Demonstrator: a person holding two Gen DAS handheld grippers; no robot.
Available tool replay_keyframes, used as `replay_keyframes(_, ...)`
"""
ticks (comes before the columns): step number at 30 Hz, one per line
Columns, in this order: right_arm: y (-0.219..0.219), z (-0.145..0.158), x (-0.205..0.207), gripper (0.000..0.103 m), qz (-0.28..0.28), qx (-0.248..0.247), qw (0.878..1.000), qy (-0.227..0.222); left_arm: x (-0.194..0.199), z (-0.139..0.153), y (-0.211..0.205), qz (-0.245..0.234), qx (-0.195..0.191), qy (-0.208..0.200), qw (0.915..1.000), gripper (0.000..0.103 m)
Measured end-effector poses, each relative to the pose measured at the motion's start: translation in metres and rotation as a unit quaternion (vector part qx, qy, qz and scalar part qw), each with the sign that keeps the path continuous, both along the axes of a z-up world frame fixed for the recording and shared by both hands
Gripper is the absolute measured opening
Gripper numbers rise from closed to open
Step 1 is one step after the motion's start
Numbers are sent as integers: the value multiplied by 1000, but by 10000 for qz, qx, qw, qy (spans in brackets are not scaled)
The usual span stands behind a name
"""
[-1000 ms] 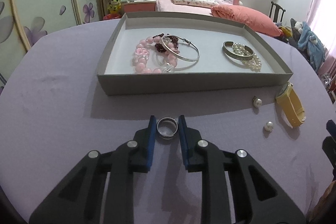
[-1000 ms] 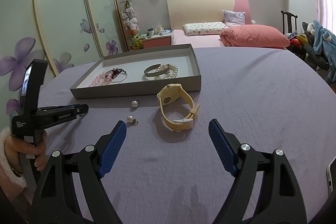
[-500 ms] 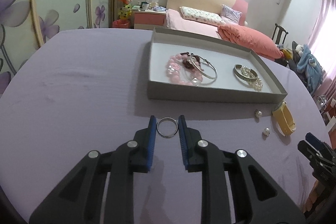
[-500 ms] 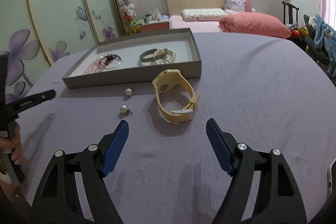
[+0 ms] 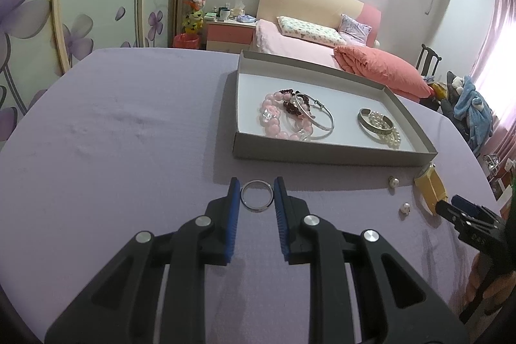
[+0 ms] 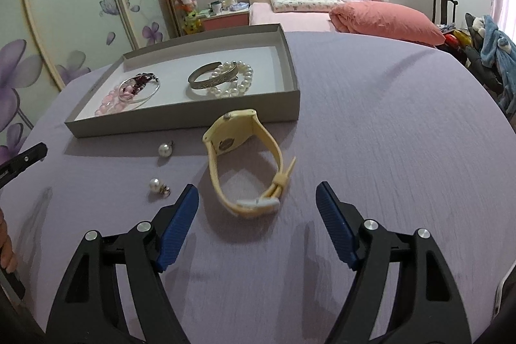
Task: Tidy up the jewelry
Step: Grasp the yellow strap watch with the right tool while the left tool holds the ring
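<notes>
The left tool grips a thin silver metal ring across its width, blue pads on either side, held in the air over the lilac-covered counter just short of the shallow grey cardboard tray. The ring is light, rigid and smooth, so it could slip or twist between the pads if the squeeze eases; the present hold across the band looks sound.

The right tool has just narrowed a little but stands wide apart and empty, hovering near the pale yellow rubber-strapped wristwatch, which lies on the counter close against the tray's front wall. Its strap is soft and springy, and the buckle end nearest the tool probably offers the best hold. Two pearl earrings lie loose beside it.
</notes>
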State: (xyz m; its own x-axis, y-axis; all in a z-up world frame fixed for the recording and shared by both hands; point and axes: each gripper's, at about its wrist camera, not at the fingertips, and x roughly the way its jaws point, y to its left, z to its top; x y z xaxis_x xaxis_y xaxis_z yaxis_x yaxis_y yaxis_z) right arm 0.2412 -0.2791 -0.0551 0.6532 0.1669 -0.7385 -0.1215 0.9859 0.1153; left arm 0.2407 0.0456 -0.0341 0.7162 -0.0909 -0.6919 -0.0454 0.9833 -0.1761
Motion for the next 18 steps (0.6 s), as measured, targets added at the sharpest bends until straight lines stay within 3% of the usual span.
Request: replay_keyframes(18,12,-5,27,75,228,-218,9993,182,4,0,5,28,-32,23,10000,22)
